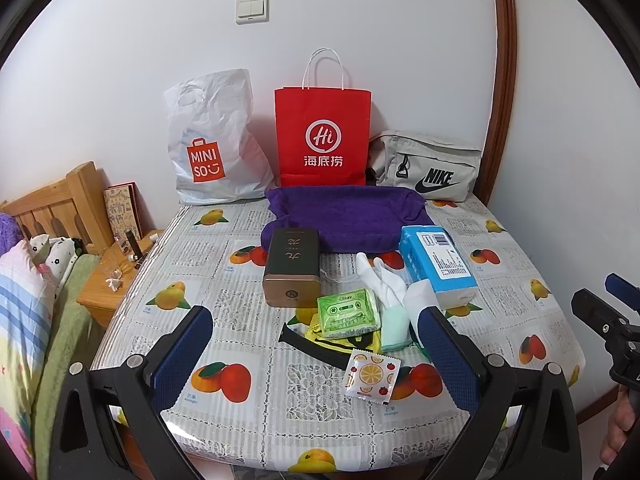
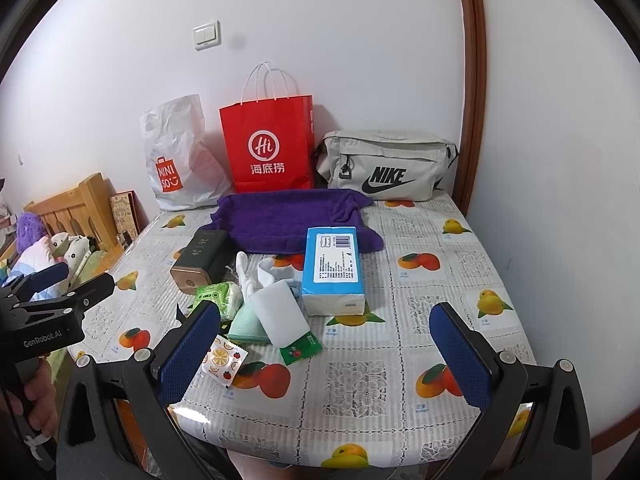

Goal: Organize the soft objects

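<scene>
A purple towel [image 1: 344,216] [image 2: 288,220] lies at the back of the table. In front of it are a blue tissue pack [image 1: 438,266] [image 2: 332,268], a white glove [image 1: 376,280] [image 2: 244,276], a green wet-wipe pack [image 1: 348,314] [image 2: 216,294], a mint cloth [image 1: 394,330] [image 2: 246,326], a white sponge block [image 2: 280,312] and a fruit-print sachet [image 1: 370,374] [image 2: 224,358]. My left gripper [image 1: 316,356] is open and empty above the near table edge, facing the pile. My right gripper [image 2: 324,354] is open and empty, to the right of the pile.
A white MINISO bag [image 1: 212,144], a red paper bag [image 1: 322,136] and a grey Nike pouch [image 1: 428,168] stand against the wall. A dark tin box [image 1: 292,268] lies near the towel. A bed and wooden nightstand [image 1: 108,280] are at left.
</scene>
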Available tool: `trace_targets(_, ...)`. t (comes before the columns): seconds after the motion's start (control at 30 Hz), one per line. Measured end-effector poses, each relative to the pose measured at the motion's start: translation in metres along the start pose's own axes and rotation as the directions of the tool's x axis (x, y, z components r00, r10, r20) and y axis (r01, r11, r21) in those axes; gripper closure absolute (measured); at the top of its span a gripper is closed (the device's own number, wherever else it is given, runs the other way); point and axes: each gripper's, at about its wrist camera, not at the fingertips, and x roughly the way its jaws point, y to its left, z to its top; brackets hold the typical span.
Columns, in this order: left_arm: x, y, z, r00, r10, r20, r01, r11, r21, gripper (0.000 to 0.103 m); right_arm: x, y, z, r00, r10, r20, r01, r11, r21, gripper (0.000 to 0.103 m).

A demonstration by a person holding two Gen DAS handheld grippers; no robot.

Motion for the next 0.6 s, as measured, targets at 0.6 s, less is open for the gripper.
trace_targets(0.6, -0.0059, -0.0021, -0.0037, 1.000, -0.012, 0.006, 0.012, 1.000, 0.009, 0.000, -0.0035, 0.0002, 0.0000, 1.000, 0.006, 0.007, -0.006, 1.000, 0.005, 0.000)
